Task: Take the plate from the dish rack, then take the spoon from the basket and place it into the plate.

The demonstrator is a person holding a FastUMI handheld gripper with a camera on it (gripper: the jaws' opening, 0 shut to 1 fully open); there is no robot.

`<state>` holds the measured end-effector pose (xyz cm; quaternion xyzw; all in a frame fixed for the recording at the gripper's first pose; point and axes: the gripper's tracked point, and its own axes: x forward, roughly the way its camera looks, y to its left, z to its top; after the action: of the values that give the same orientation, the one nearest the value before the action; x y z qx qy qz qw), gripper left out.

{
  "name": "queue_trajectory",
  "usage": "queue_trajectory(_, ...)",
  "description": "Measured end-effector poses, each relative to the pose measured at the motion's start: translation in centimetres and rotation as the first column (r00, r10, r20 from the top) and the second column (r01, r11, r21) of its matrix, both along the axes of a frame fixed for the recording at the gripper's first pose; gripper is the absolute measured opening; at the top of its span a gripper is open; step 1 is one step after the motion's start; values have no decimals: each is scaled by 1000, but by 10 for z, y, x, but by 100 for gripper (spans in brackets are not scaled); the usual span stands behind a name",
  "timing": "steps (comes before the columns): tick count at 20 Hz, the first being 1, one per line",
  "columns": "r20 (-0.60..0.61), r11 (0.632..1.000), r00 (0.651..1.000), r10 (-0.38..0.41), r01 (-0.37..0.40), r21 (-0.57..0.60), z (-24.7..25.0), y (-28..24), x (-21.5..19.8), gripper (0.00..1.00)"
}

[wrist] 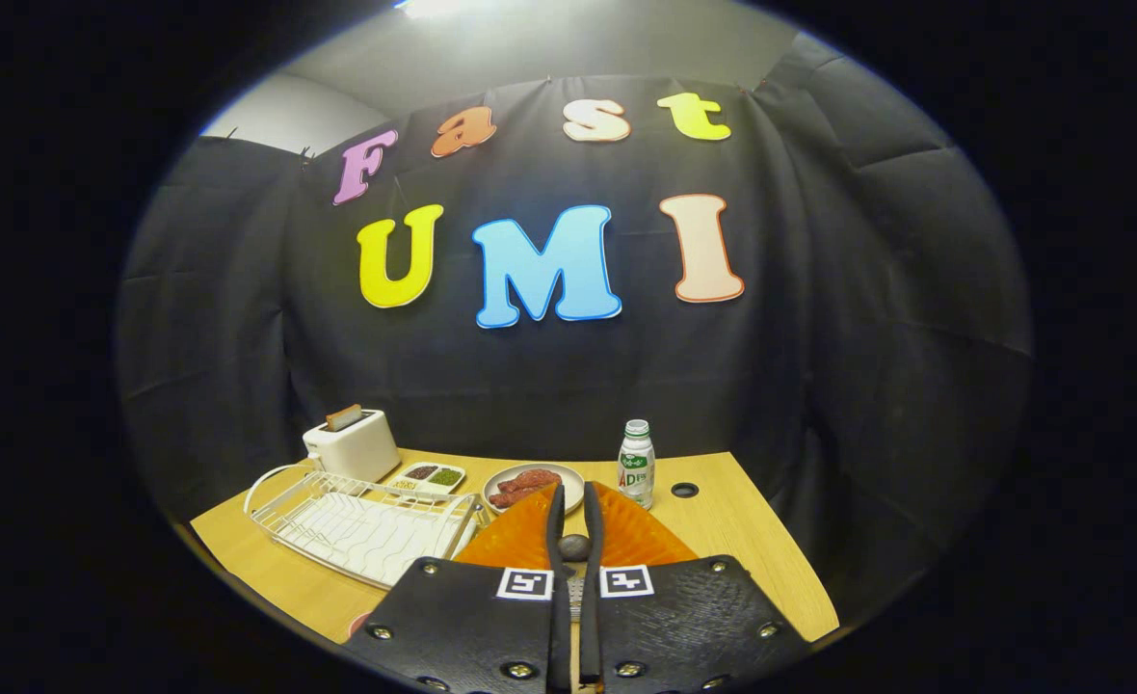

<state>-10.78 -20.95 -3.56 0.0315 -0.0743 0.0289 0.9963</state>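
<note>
Over the orange plate (pixel 626 535), my claw (pixel 574 511) hung with the spoon (pixel 574 547) pinched in it.

Both fingers were nearly together and pressed on the spoon from either side, its dark rounded bowl showing in the narrow gap between them and a bit of the handle lower down. The plate sat on the wooden table (pixel 752 559) right under and just past the fingers, so a good chunk of it was covered up by the claw body. The white dish rack (pixel 366 525) stood off to the left, touching or almost touching the plate, couldn't really tell. Beyond the fingertips were a dish of sausages (pixel 530 482), a small bottle (pixel 636 463), a snack tray (pixel 426 476) and a toaster (pixel 352 445).
</note>
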Motion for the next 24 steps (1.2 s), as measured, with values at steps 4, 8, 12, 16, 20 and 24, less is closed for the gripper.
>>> queue_trajectory(4,-24,1000,999,25,-25,-6,-14,20,-25,3)
queue_trajectory(8,-65,998,996,62,-63,0,-36,52,-40,4)
queue_trajectory(12,-101,995,990,100,-101,-8,-54,81,-47,4)
queue_trajectory(16,-135,990,981,138,-141,-12,-67,107,-45,4)
queue_trajectory(20,-183,982,967,176,-184,-31,-88,132,-40,3)
queue_trajectory(24,-228,974,951,209,-224,-39,-106,156,-33,4)
